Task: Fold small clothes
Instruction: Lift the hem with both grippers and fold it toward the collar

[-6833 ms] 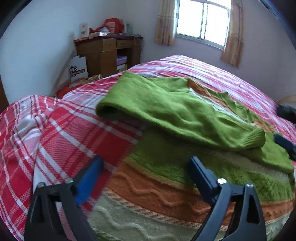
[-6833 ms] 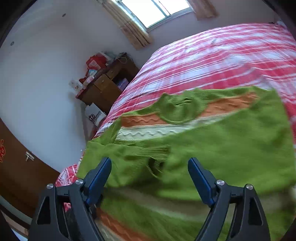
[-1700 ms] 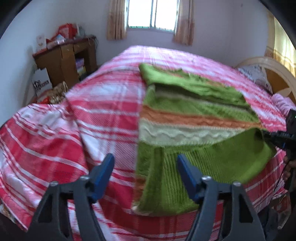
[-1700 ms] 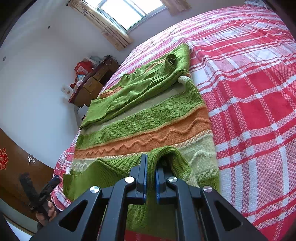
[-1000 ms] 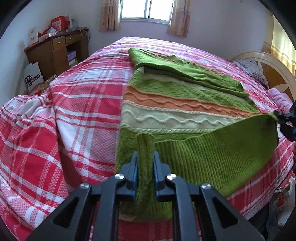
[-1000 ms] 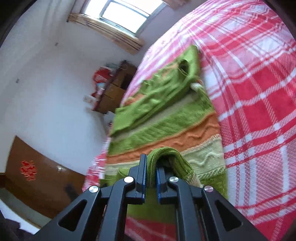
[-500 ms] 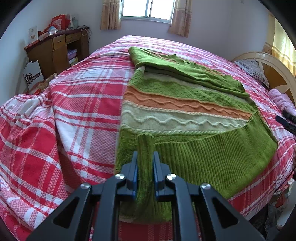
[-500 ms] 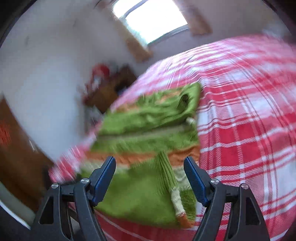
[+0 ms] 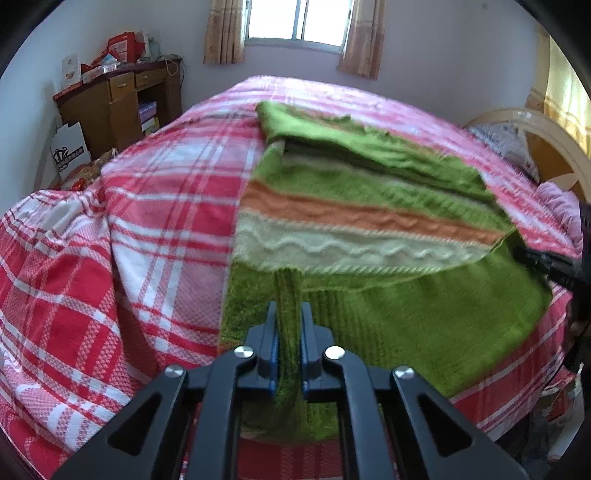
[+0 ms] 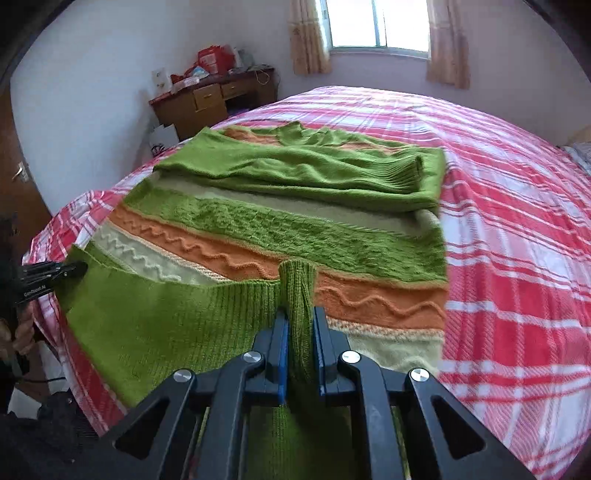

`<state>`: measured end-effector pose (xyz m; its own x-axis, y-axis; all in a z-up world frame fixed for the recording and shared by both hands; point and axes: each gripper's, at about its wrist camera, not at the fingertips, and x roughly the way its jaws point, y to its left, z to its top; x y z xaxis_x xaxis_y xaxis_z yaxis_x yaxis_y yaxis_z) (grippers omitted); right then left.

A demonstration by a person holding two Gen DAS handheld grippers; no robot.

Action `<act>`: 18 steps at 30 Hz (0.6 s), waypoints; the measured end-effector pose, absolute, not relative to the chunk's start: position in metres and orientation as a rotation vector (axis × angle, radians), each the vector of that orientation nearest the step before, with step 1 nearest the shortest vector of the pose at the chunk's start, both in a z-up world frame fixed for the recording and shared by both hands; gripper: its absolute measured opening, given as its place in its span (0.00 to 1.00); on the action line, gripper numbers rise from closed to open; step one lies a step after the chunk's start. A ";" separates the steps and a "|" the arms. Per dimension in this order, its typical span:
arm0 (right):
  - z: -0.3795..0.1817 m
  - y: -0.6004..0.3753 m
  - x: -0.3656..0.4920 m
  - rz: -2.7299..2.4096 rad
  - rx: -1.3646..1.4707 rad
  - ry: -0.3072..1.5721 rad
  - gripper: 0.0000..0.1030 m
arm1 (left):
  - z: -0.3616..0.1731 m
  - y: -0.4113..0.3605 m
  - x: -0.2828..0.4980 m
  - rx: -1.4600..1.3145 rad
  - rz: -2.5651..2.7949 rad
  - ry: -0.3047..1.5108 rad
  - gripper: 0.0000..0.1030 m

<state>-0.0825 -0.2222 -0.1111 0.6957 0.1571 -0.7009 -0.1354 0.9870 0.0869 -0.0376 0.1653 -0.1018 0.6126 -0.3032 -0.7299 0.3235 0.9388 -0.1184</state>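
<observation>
We see a green knitted sweater with orange and cream wavy stripes (image 9: 362,221) spread flat on a bed covered by a red, pink and white plaid blanket (image 9: 155,206); that sweater is our landmark. Its sleeves lie folded across its far, collar end, and its ribbed green hem is the end nearest us, by the edge of the bed. Our left gripper (image 9: 287,314), a black two-finger tong with blue pads, is clamped tight on a pinched ridge of the hem at the sweater's near left corner. Our right gripper (image 10: 298,314), of the same make, has just been closing and now pinches a raised fold of the hem at the sweater's near right corner, the knit standing up between its pads. The hem runs between the two grips, turned up over the cream stripe. Beyond the sweater's far left corner a brown wooden desk with drawers (image 9: 118,103) stands against the wall, red packages heaped on top. Straight beyond the sweater's collar end is a bright window with tan curtains (image 9: 295,22).
</observation>
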 end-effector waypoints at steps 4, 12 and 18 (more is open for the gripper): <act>-0.088 -0.228 -0.105 0.135 0.054 0.702 0.10 | -0.075 0.170 -0.038 -0.008 -0.380 0.765 0.08; -0.061 -0.244 -0.101 0.061 0.162 0.609 0.10 | -0.056 0.161 -0.010 -0.015 -0.326 0.729 0.08; -0.050 -0.240 -0.088 -0.015 0.160 0.573 0.10 | -0.055 0.154 0.013 -0.016 -0.284 0.742 0.08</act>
<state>-0.0882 -0.2405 -0.0502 0.8403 0.0299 -0.5414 0.0590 0.9875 0.1461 0.0128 0.1541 -0.0548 0.7006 -0.2604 -0.6644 0.2493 0.9617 -0.1141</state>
